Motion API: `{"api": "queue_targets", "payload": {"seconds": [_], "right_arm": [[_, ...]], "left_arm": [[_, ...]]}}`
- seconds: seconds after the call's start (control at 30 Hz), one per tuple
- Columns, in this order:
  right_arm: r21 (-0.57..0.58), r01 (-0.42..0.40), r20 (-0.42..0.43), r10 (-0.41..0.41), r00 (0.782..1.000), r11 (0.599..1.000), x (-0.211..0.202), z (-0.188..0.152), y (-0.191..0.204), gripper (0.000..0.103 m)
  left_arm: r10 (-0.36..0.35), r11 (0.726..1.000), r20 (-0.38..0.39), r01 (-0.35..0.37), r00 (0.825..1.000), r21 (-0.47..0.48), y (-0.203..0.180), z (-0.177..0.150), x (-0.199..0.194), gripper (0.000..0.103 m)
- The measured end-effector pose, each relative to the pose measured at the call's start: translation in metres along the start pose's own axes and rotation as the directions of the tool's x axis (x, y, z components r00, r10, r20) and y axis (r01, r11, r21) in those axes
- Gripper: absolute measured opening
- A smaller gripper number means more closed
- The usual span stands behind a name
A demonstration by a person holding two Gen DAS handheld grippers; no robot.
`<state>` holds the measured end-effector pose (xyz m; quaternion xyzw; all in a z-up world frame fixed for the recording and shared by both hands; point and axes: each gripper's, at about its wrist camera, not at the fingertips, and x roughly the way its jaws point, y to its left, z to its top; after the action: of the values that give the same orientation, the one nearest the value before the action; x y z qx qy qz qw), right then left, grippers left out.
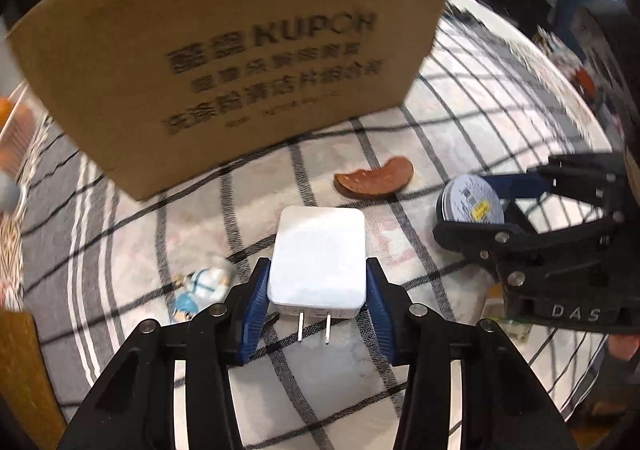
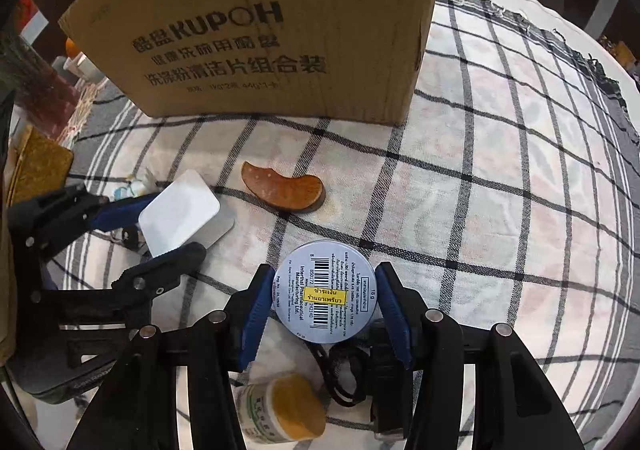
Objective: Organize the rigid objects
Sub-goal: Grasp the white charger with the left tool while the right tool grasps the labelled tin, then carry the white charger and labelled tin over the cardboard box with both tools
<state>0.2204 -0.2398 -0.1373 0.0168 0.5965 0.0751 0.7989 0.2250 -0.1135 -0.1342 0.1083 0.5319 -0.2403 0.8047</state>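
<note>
Brown corrugated cardboard box [image 2: 272, 22] standing upright at the back of the checked cloth [image 2: 500, 178], printed face toward both cameras, top and contents out of view. Beside it on the cloth, near its front edge but apart, a curved brown wooden piece [image 2: 284, 188] lying flat, long axis running left to right.

White plug adapter [image 1: 318, 262] clamped between the blue pads [image 1: 254, 314] of the left gripper [image 1: 316, 310], raised above the cloth, two metal prongs pointing back toward the wrist, broad rounded face up, long axis along the fingers. Seen from the right wrist as a tilted white slab [image 2: 180, 214] casting a shadow below.

Round flat tin [image 2: 326, 292] pinched at its rim by the right gripper [image 2: 324, 306], barcode label facing the camera, held off the cloth. Below it, a small jar with a yellow lid [image 2: 284, 410] lying on its side, lid toward the right, next to a black strap [image 2: 340, 374]. Small blue-and-white figurine [image 1: 202, 286] lying on the cloth just left of the left gripper.
</note>
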Motion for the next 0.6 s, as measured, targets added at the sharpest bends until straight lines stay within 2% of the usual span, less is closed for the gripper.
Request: {"api": "queue_targets", "payload": {"seconds": [0.17,0.6], "right_arm": [[0.003,-0.001,0.039,0.001,0.999,1.000,-0.010,0.007,0.000,0.053],[-0.006,0.001,0.170,0.000,0.985,1.000,-0.053,0.009,0.018,0.053]], "left_arm": [[-0.001,0.995,0.039,0.004,0.999,-0.097,0.011,-0.001,-0.014,0.044],[0.026,0.987,0.151,-0.001,0.988,-0.161,0.019,0.002,-0.057,0.044]]}}
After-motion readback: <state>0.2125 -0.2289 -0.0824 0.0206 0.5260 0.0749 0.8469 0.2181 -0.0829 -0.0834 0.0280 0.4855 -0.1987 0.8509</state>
